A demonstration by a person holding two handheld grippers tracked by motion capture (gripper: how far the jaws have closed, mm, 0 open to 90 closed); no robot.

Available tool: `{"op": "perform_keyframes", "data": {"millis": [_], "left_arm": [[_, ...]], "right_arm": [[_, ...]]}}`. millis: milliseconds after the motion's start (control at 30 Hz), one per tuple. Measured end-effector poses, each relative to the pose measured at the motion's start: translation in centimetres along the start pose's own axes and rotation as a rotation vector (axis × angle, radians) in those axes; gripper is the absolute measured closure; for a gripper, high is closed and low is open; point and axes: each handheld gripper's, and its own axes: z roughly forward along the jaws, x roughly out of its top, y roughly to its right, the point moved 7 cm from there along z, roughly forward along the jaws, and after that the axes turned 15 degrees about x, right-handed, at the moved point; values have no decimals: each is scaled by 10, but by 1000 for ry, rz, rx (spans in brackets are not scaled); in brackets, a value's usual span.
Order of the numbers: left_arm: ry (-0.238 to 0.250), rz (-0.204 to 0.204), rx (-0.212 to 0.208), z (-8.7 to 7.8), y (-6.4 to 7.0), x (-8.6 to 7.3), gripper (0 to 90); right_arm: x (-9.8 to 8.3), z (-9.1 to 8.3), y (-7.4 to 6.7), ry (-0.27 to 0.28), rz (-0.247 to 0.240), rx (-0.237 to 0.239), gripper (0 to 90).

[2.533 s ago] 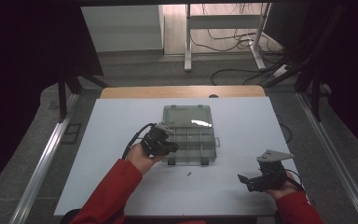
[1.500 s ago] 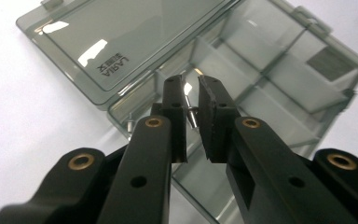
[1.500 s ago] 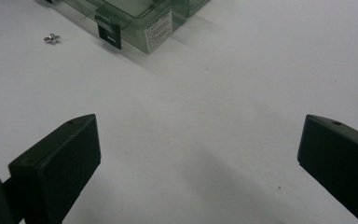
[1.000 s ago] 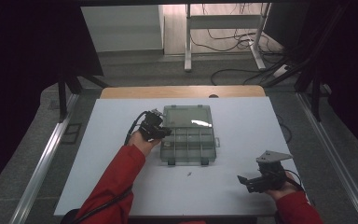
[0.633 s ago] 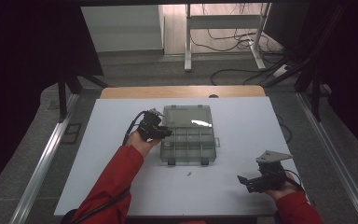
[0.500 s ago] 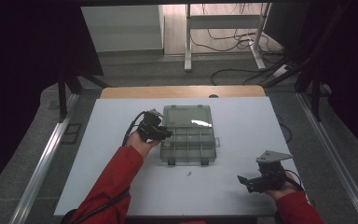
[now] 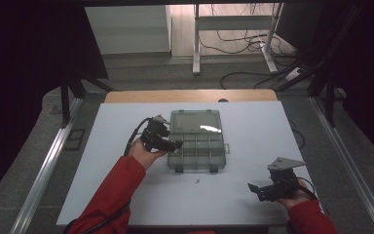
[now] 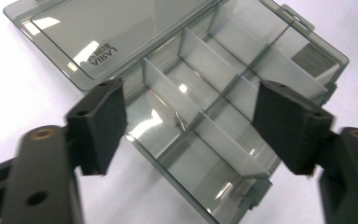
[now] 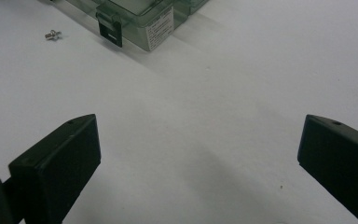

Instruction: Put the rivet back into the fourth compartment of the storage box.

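Note:
A clear grey compartment box (image 7: 205,152) lies open mid-table, its lid (image 7: 196,121) folded back flat. My left gripper (image 7: 175,145) hovers over the box's left compartments. Its jaws have just been opening and stand apart, with nothing pressed between the pads (image 8: 99,122). Below them a small screw (image 8: 181,122) lies in a compartment of the box (image 8: 242,79). Another small screw (image 7: 197,181) lies loose on the table in front of the box. My right gripper (image 7: 251,187) rests near the front right, open and empty, aimed toward the box corner (image 9: 140,18) and the loose screw (image 9: 52,34).
The white tabletop (image 7: 253,126) has a wooden strip (image 7: 190,95) along its far edge. Metal rails run along both sides on the floor, with cables and a desk frame (image 7: 233,29) beyond. Bare table lies between my right gripper (image 9: 200,154) and the box.
My left gripper has moved from the box's front left corner farther back along its left side and now sits over the compartments. The right gripper has stayed put.

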Motion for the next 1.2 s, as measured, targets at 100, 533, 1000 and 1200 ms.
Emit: {"op": "perform_keyframes", "data": {"millis": [100,533,1000,1200], "left_arm": [[2,-1,-7,-4,2,-3,212],[41,22,-30,-24,13,-14,77],[56,105,-30,-29,33,-34,0],[50,140,-50,-28,48,-41,0]], "right_arm": [[0,0,0,4,2,0,0],[2,-1,0,19,9,1,0],[1,-1,0,15,9,0,0],[1,-1,0,14,6,1,0]]}}
